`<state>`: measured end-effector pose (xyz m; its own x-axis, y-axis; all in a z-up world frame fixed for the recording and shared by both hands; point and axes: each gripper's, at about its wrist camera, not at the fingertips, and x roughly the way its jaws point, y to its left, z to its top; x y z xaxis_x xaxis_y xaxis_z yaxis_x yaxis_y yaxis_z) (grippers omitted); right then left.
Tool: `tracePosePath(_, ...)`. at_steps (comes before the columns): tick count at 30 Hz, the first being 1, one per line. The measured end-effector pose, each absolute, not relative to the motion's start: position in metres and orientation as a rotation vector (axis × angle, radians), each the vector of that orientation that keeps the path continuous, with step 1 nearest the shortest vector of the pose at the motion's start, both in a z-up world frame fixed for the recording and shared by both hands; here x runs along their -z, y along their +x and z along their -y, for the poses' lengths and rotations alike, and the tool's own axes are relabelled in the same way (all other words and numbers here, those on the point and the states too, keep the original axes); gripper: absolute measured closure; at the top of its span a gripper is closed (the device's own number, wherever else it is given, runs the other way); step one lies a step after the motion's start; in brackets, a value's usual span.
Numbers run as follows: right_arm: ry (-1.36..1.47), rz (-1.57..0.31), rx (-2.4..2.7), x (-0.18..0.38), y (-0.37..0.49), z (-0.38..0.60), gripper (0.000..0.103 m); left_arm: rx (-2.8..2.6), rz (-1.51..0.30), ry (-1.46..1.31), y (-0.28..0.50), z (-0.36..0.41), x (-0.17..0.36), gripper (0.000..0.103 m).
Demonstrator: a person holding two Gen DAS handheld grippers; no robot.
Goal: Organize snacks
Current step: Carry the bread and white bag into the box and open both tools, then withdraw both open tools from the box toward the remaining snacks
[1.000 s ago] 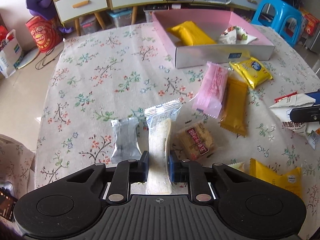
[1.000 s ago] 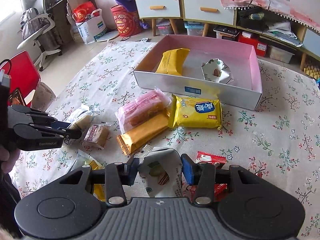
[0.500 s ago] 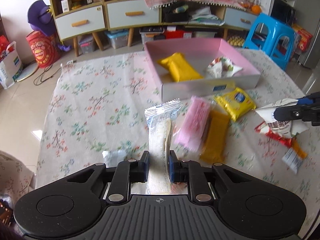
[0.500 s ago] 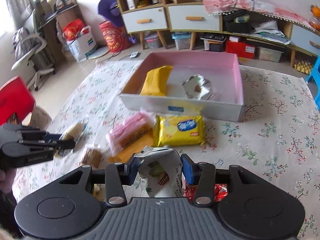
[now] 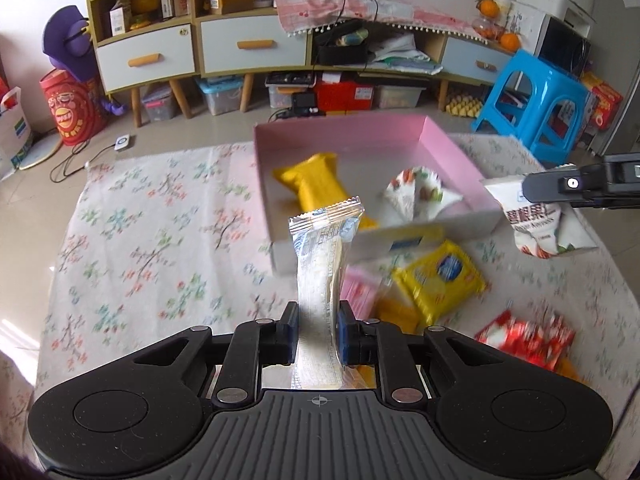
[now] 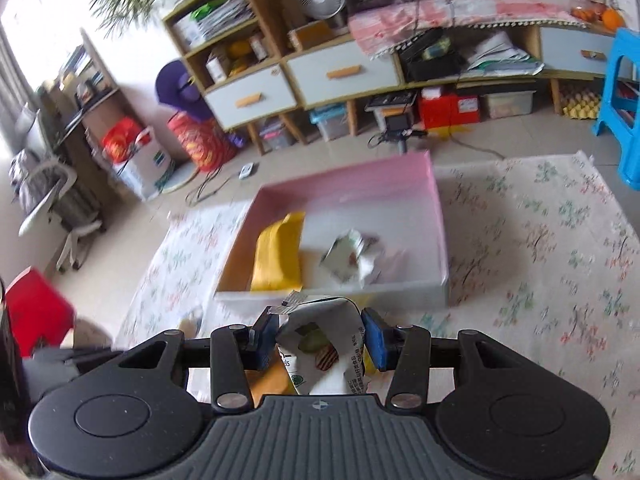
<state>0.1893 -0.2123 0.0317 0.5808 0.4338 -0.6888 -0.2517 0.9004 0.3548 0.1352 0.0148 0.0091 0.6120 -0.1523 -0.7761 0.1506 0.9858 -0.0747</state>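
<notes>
My left gripper (image 5: pixel 318 330) is shut on a long clear-wrapped snack bar (image 5: pixel 322 264), held upright above the floral tablecloth, short of the pink box (image 5: pixel 340 132). In the box lie a yellow packet (image 5: pixel 316 184) and a white printed packet (image 5: pixel 418 192). My right gripper (image 6: pixel 316 332) is shut on a white nut packet (image 6: pixel 320 344), just in front of the pink box (image 6: pixel 438 216). In the left wrist view that right gripper (image 5: pixel 532 188) hangs at the right edge with its white packet (image 5: pixel 536 224) dangling.
On the cloth near the box lie a yellow biscuit pack (image 5: pixel 440 280), a pink packet (image 5: pixel 360 292) and red wrappers (image 5: pixel 524 336). Behind the table stand drawer cabinets (image 5: pixel 240 48) and a blue stool (image 5: pixel 532 100). A red chair (image 6: pixel 36 308) is at the left.
Both grippers have risen off the table with their packets and moved toward the pink box. The snacks left on the cloth now sit lower and nearer in view.
</notes>
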Motion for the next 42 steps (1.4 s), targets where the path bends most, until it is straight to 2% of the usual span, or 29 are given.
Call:
tracePosePath(12, 0.366, -0.802, -0.322, -0.011, 0.255, 0.233, 0.068, 0.181, -0.876, -0.036, 0.208, 0.033, -0.002, 0.087)
tracePosePath(22, 0.384, -0.779, -0.308, 0.013, 0.271, 0.242, 0.067, 0.106, -0.873, 0.0, 0.253, 0.059, 0.019, 0.086)
tracePosePath(27, 0.381, -0.774, -0.305, 0.014, 0.271, 0.244, 0.062, 0.112, -0.839, -0.003, 0.256, 0.063, 0.02, 0.083)
tracePosePath(28, 0.384, -0.769, -0.307, 0.013, 0.271, 0.245, 0.06, 0.117, -0.83, -0.007, 0.254, 0.063, 0.02, 0.081)
tracePosePath(30, 0.383, -0.758, -0.307, 0.009, 0.269, 0.244, 0.046, 0.125, -0.834, -0.02, 0.253, 0.064, 0.02, 0.081)
tracePosePath(32, 0.374, -0.745, -0.306, 0.006, 0.267, 0.244, 0.041, 0.119, -0.843, -0.023, 0.251, 0.063, 0.021, 0.072)
tracePosePath(37, 0.352, -0.741, -0.304, 0.002, 0.263, 0.242, 0.032, 0.107, -0.829, -0.029, 0.241, 0.055, 0.02, 0.043)
tracePosePath(42, 0.347, -0.74, -0.295, -0.002, 0.253, 0.243, 0.021, 0.117, -0.818, -0.057, 0.225, 0.042, 0.013, 0.03)
